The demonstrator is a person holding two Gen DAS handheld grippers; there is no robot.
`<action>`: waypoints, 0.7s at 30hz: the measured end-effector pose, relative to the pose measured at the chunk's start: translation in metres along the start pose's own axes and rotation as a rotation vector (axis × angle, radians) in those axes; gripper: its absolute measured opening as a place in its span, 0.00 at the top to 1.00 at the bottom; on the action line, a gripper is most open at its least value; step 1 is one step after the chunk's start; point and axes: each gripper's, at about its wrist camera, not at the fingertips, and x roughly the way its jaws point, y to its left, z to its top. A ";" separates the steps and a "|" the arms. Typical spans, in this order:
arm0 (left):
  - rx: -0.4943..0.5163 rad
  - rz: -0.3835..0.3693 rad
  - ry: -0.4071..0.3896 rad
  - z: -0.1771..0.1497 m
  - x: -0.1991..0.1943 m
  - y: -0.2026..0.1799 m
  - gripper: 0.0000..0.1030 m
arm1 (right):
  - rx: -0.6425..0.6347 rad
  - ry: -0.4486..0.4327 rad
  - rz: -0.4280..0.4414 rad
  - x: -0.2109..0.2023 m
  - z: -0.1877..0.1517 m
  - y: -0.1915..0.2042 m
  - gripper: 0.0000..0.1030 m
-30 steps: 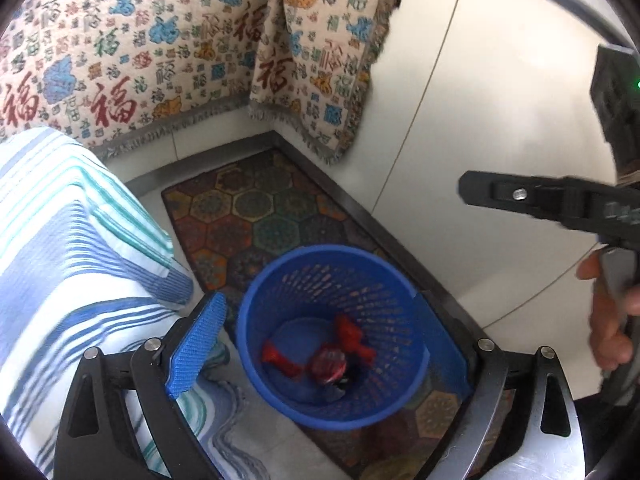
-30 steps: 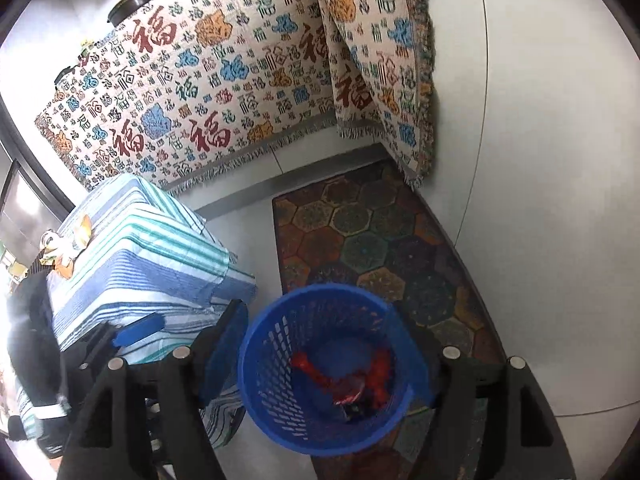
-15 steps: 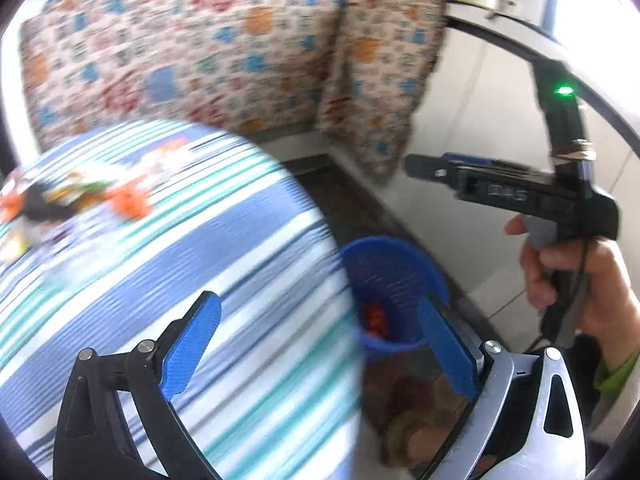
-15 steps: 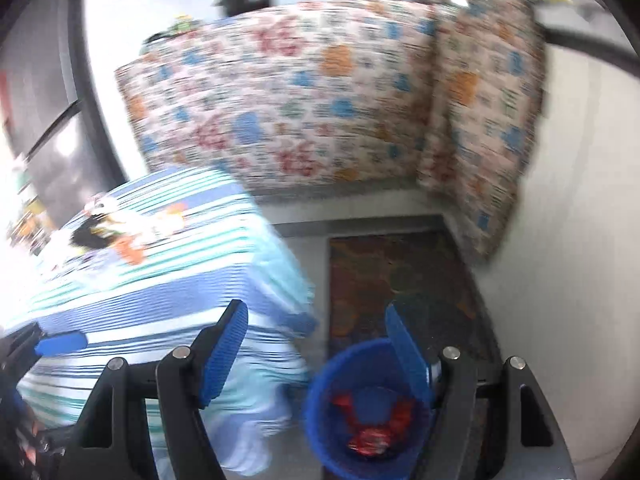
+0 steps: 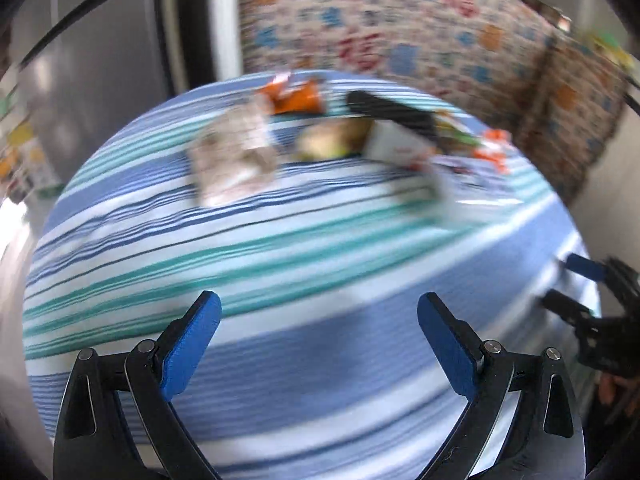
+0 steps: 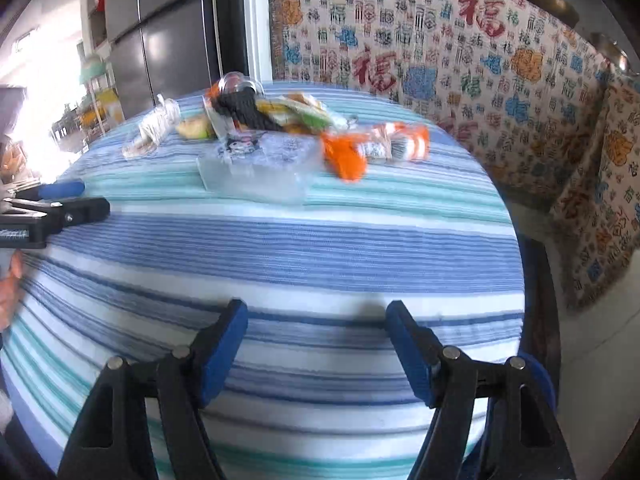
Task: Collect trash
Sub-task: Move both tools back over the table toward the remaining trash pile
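A heap of trash lies at the far side of the round table with a blue and teal striped cloth [image 6: 304, 248]: an orange wrapper [image 6: 346, 156], a clear plastic box [image 6: 256, 168], a crumpled clear wrapper [image 6: 154, 130] and dark and green pieces [image 6: 256, 114]. The left wrist view shows the same heap blurred, with an orange packet [image 5: 298, 96] and a pale wrapper [image 5: 234, 158]. My left gripper [image 5: 319, 320] is open and empty over the cloth's near part. My right gripper [image 6: 316, 328] is open and empty above the near edge.
A patterned cloth with red characters [image 6: 460, 52] covers the counter behind the table. A dark fridge [image 6: 160, 36] stands at the back left. The blue bin's rim [image 6: 538, 376] peeks out low right. The other gripper shows at the left edge [image 6: 52, 210] and at the right edge [image 5: 584, 304].
Both grippers have swung away from the blue bin on the floor rug over to the striped table. The bin has dropped out of the left view. Both sets of jaws stayed open.
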 end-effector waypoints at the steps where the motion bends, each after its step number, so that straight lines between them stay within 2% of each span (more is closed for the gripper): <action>1: -0.018 0.017 0.010 0.001 0.004 0.011 0.04 | 0.003 0.005 0.004 0.002 0.003 -0.002 0.28; 5: -0.070 0.059 0.034 0.002 0.018 0.034 0.04 | 0.023 0.021 -0.001 0.010 0.010 -0.001 0.28; 9: -0.026 0.099 0.038 0.005 0.026 0.030 0.02 | 0.011 0.030 -0.001 0.014 0.016 0.005 0.28; 14: -0.004 0.086 0.044 0.012 0.034 0.028 0.00 | 0.010 0.035 0.001 0.016 0.017 0.006 0.28; 18: -0.022 0.087 0.056 0.024 0.037 0.031 0.01 | 0.010 0.035 0.002 0.016 0.017 0.006 0.27; 21: -0.009 0.078 0.003 0.041 0.029 0.025 0.01 | 0.009 0.034 0.003 0.016 0.017 0.006 0.27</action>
